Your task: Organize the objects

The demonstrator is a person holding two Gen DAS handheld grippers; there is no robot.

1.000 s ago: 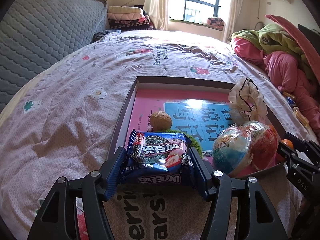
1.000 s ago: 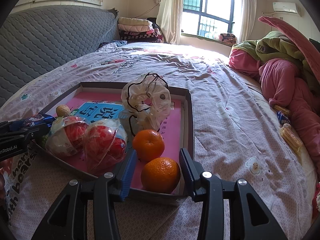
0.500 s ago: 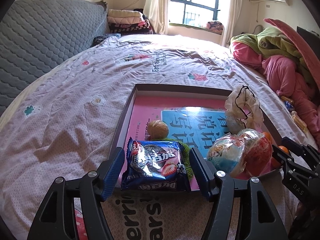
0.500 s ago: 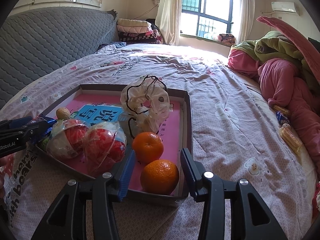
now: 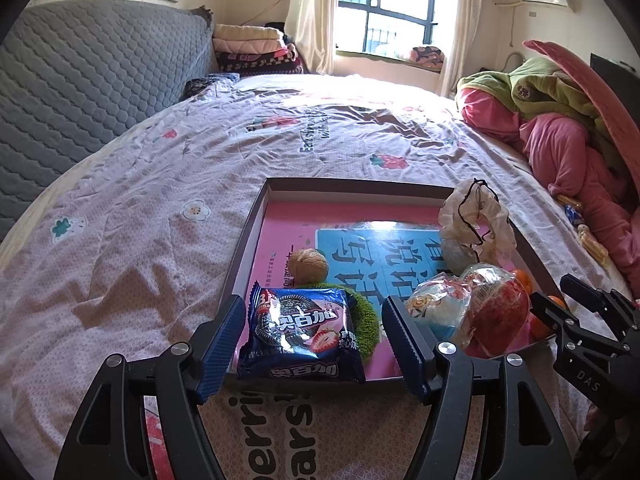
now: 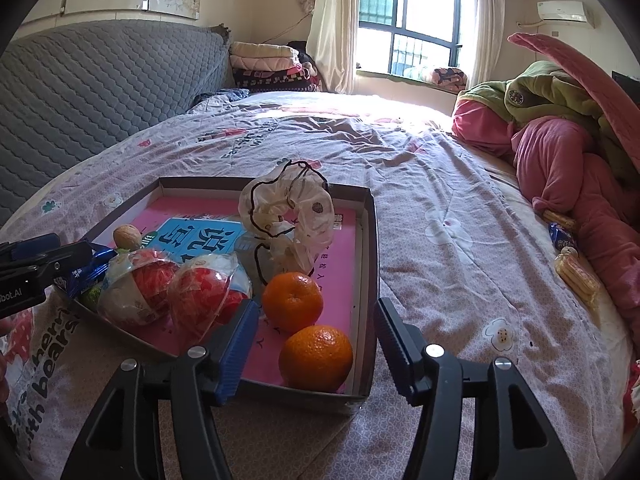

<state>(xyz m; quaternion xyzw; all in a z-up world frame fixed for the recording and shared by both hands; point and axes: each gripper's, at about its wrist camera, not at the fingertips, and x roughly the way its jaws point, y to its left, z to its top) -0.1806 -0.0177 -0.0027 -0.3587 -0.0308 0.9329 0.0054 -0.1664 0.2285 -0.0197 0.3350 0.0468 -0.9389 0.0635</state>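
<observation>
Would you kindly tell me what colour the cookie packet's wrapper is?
The cookie packet is dark blue with a pink strawberry patch, clearest in the left wrist view.

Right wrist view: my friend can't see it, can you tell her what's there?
An open right gripper hovers over the near orange in a pink-lined tray on a bed. Another orange, two wrapped red balls, a walnut and a crumpled bag share the tray.

The tray's [image 5: 244, 240] far half lies open past the walnut [image 5: 308, 265], while snacks [image 5: 468, 312] and oranges [image 6: 316, 356] crowd its near edge.
</observation>
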